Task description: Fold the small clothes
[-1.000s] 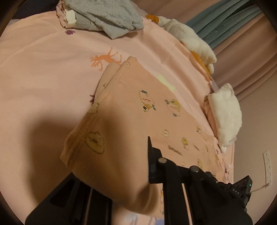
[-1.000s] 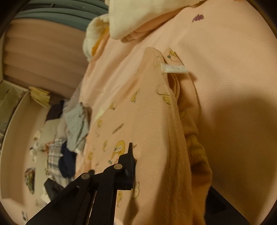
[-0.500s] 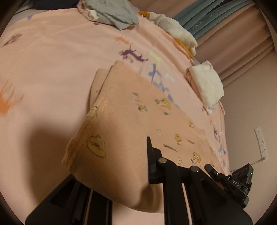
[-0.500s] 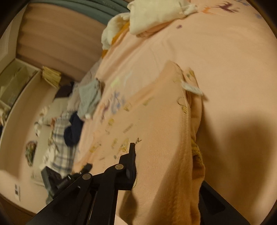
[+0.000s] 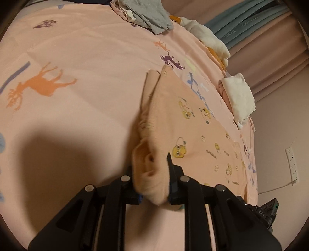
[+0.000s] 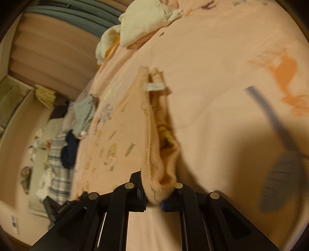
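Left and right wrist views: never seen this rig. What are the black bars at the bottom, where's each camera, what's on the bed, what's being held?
There is no robot arm: a person carries a two-finger gripper in each hand, with a fisheye camera on each looking along its fingers. The black bars at the bottom are those fingers.

The left gripper and the right gripper each have a bunched edge of the same peach garment between their fingers. It has small cartoon prints, and a white label shows in the right view. The left fingers have just been opening a little, with the cloth between them.

Under it lies a pink bedsheet with deer prints. Farther back are a grey garment and a white folded garment.
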A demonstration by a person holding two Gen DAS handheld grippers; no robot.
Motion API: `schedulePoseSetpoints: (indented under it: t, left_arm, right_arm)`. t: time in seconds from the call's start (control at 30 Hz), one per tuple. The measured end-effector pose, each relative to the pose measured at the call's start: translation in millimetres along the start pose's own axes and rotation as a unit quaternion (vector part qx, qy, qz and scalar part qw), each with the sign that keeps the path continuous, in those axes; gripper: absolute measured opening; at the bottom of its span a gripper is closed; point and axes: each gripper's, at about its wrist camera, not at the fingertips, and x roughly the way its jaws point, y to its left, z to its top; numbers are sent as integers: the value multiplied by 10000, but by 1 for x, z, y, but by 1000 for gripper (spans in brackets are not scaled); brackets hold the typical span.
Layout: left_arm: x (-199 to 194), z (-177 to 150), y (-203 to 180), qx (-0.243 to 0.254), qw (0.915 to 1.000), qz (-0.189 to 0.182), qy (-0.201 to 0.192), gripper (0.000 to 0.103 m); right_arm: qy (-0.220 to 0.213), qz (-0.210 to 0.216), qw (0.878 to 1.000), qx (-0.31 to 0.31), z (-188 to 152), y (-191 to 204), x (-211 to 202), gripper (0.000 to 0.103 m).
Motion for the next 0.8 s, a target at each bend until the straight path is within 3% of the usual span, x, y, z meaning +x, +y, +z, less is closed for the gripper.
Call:
schedulePoseSetpoints:
  t: [0.17,0.27,0.4,0.43,0.57,0.6,0.67,0.8]
  left_arm:
    - [-14,-4,2,292,9990,312,-102,20]
    - [-22,-4,19,195,9992,323,-149,20]
    - [-33,3,38,-53,9997,174,-147,20]
    - [-37,5,38,-43,9992,319,-222,13]
    - [-60,19,34,213,9891,1118,-932,14]
    - [-65,23,34,208,9878,1114,-1064,16]
    - [-71,30,36,130,9887,677,-1334,20]
    - [-58,37,29,229,9914,565,-1157,20]
  right_arm:
    - [-33,-40,10000,57,-4,-9,-6,9]
    - [-18,-19,9999,117,-5,-13,-10,9]
    - [-87,-335,9994,-56,-10,-10,-20,9]
    - [-81,-412,9991,-102,-12,-9,-21,9]
    - [-198,-833,9959,-299,-12,0,-33,9]
    - [-248,-929,9947,-372,-12,4,-36,9]
    - [-392,-1287,9891,-603,-7,19,-43,9]
    - [-1064,-1937,9664,-1313,3,57,-60,9]
